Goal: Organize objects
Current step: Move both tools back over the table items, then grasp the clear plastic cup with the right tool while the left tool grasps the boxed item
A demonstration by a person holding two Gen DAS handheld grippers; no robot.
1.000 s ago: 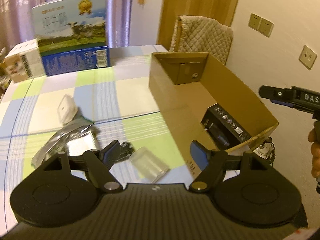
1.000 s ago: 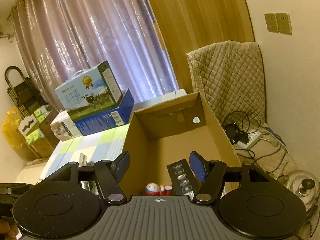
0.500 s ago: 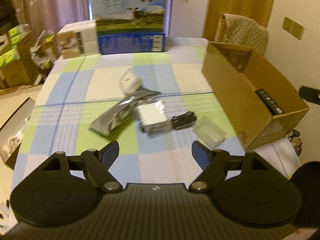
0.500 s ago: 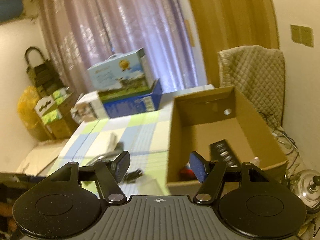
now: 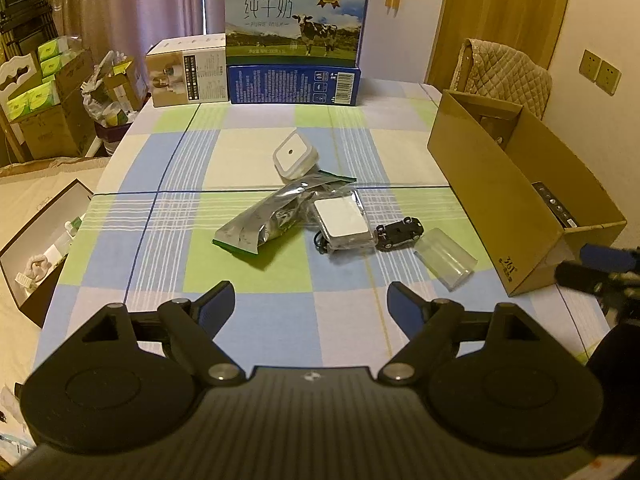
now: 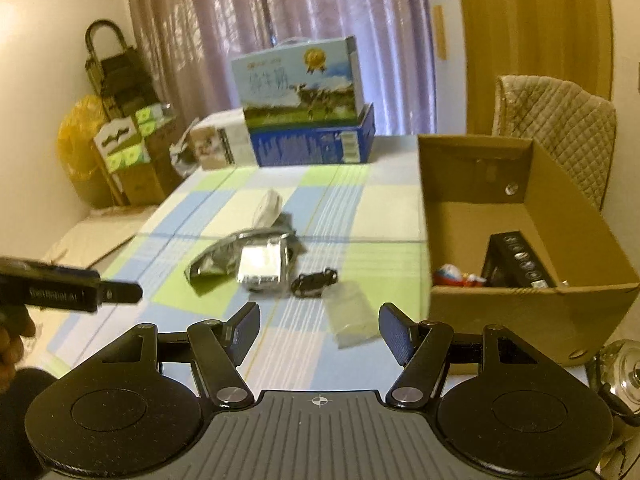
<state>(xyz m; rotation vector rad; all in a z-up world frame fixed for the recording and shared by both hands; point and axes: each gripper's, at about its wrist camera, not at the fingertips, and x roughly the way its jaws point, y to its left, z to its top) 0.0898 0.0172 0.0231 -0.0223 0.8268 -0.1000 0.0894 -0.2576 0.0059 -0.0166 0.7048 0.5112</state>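
Though box (image 5: 480,184) shared, egg toy (image 6: 450,274) right-view only.

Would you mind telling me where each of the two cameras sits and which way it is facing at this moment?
Left wrist: on the left gripper, held open above the table's near edge, facing the milk carton; the right gripper's blue tip shows at right.
Right wrist: on the right gripper, open, beside the cardboard box; the left gripper and a hand show at left.
Shared: toy car, clear case, silver pouch, box.
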